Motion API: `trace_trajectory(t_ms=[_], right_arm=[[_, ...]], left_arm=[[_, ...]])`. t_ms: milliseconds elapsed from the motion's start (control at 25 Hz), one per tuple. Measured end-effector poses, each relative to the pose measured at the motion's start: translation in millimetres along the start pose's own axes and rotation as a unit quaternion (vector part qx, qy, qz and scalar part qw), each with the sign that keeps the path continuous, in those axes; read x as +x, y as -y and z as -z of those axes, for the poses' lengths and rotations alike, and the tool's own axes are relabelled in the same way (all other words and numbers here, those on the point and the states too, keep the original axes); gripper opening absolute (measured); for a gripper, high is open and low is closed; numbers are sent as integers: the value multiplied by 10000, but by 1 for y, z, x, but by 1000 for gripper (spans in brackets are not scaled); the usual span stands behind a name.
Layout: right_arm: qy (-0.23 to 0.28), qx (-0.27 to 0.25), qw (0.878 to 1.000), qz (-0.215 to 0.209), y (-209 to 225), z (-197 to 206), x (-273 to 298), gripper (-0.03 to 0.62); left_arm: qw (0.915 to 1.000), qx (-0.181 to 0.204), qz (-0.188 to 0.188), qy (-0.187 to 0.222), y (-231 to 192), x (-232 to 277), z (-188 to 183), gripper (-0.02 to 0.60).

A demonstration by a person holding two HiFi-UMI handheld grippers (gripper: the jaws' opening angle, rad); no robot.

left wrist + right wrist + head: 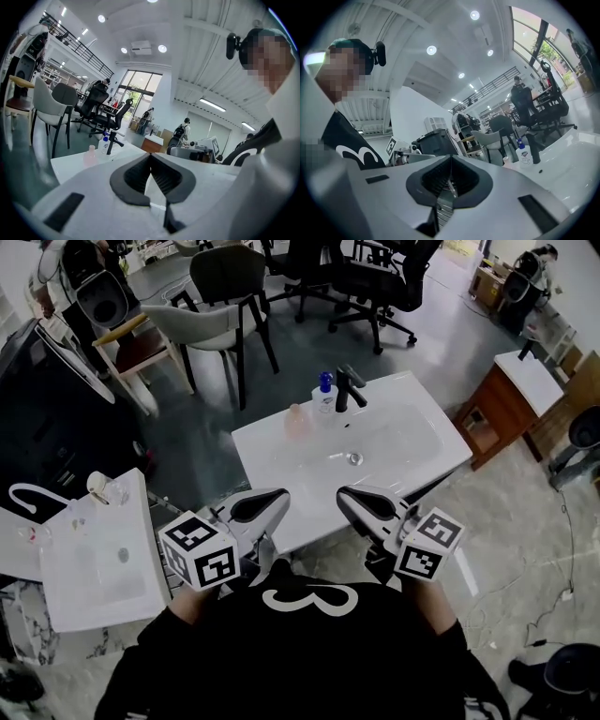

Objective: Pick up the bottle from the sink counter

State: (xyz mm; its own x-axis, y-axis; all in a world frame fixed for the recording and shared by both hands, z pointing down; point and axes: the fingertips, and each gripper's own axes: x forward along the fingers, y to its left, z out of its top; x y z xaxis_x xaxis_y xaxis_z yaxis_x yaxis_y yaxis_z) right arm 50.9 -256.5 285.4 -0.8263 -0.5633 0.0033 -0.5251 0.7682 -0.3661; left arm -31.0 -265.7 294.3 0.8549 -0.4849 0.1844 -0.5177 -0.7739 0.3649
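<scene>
In the head view, the left gripper [262, 506] and right gripper [362, 502] hang at lower centre by the near edge of the sink counter [272, 451], probably poised for a reach. A pink bottle [296, 420] and a blue-capped bottle [324, 393] stand by the faucet [349, 387] at upper centre. The left gripper view shows its jaws together and empty, with the bottles small at left centre. The right gripper view shows the same, with the bottles at the far right.

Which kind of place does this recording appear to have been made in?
Most likely an open office or workshop, not a real bathroom: the sink counter stands free in the room near another sink unit, with office chairs behind it and ceiling lights overhead.
</scene>
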Motion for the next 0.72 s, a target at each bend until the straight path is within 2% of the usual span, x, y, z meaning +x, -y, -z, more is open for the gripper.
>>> trace_trajectory(t_ms=[400,720], right_arm=[[229,275,9979,548,71,-5,47,15],[56,353,9961,804,118,10,89,15]], left_arm=[[9990,-181,125,-399,-77,36,-5,14],[9972,-408,190,-603,-133,54,-1,15]])
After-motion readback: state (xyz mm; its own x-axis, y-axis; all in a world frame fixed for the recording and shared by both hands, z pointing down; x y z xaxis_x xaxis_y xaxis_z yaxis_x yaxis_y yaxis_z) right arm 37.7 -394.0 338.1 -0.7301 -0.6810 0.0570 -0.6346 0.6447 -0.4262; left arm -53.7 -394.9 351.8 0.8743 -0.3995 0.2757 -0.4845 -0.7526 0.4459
